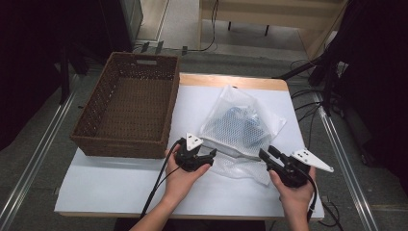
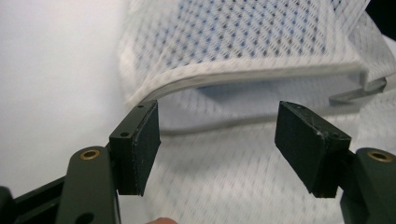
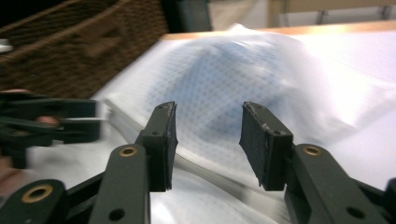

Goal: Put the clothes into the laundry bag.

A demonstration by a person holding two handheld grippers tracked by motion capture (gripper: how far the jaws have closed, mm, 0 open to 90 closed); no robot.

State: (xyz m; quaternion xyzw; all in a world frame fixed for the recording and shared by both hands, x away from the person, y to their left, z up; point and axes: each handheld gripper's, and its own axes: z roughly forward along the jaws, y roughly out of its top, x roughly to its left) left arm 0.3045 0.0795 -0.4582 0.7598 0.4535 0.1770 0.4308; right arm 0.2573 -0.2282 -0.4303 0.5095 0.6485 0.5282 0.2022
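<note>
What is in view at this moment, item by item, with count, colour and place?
mesh bag: one, white netting with something blue inside, on the table right of centre, its zip edge toward the person
wicker basket: one, dark brown, empty, on the table's left half
table: one, white top with a wooden edge
cables: several, black, on the floor to the right
left gripper: one, black, jaws open, at the bag's near left edge; nothing between the pads
right gripper: one, black, jaws open, at the bag's near right edge; nothing clamped
hands: two, each holding a gripper, entering from the bottom
</note>
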